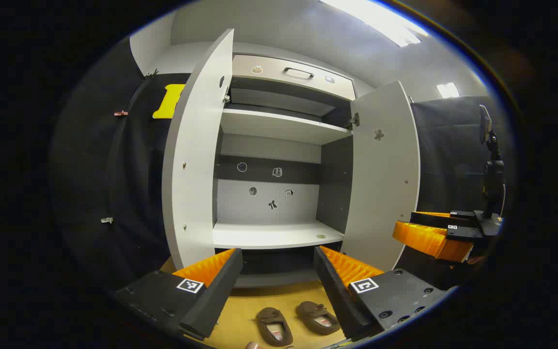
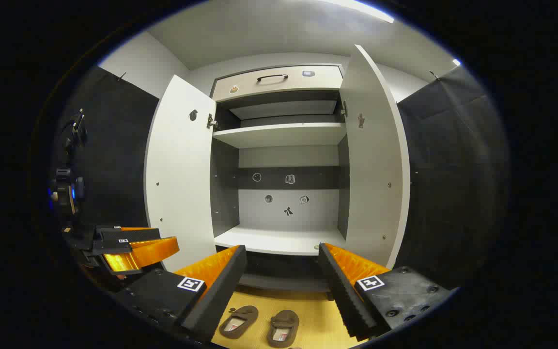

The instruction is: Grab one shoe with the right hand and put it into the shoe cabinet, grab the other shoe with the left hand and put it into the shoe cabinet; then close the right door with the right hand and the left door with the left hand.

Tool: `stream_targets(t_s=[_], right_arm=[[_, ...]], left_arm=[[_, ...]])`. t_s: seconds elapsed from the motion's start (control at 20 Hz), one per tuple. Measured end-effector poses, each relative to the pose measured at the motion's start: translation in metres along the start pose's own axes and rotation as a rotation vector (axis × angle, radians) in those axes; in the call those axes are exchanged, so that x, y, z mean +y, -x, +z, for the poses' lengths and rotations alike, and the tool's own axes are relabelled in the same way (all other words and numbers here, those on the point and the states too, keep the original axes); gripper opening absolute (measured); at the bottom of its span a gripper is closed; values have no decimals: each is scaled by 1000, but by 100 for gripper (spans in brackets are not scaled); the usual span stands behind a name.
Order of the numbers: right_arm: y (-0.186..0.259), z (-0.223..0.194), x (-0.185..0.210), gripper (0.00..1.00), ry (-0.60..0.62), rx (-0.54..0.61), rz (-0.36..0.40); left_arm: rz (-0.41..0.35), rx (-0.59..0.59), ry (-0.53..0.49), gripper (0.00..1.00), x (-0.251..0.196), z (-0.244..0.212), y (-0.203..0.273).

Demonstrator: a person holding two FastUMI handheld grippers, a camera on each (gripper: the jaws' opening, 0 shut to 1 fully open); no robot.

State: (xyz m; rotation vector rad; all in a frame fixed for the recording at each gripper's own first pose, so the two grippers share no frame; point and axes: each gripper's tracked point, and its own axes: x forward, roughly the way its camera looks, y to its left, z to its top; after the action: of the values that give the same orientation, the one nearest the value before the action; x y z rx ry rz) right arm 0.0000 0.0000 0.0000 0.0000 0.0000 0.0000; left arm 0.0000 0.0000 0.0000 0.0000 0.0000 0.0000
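Note:
Two brown shoes lie side by side on the wooden floor in front of the shoe cabinet (image 1: 279, 232): one (image 1: 273, 326) and the other (image 1: 317, 317) in the left gripper view, again as one (image 2: 238, 321) and the other (image 2: 284, 327) in the right gripper view. Both cabinet doors stand wide: left door (image 1: 194, 160), right door (image 1: 384, 177). My left gripper (image 1: 277, 264) is open and empty, above the shoes. My right gripper (image 2: 281, 259) is open and empty too, facing the cabinet (image 2: 284, 237). The right gripper (image 1: 434, 235) also appears at the right edge of the left gripper view.
The cabinet has white shelves (image 1: 279, 127) and a drawer with a dark handle (image 1: 298, 72) on top. Black cloth walls flank it. A dark stand (image 1: 492, 165) rises at the right. The left gripper (image 2: 129, 247) shows at the left of the right gripper view.

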Motion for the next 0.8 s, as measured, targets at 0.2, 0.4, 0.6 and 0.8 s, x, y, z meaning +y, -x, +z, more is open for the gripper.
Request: stream_targets(t_s=[0.2, 0.4, 0.6, 0.8], right_arm=[[-3, 2, 0, 98, 1, -6, -4], [-4, 0, -1, 98, 8, -3, -16], [-8, -3, -2, 98, -2, 4, -27], [-15, -5, -1, 98, -2, 3, -34]], left_arm=[[5, -9, -15, 94, 5, 2, -1], [5, -16, -20, 94, 9, 5, -4], [-5, -11, -10, 94, 11, 4, -9], [-11, -15, -3, 94, 12, 6, -11]])
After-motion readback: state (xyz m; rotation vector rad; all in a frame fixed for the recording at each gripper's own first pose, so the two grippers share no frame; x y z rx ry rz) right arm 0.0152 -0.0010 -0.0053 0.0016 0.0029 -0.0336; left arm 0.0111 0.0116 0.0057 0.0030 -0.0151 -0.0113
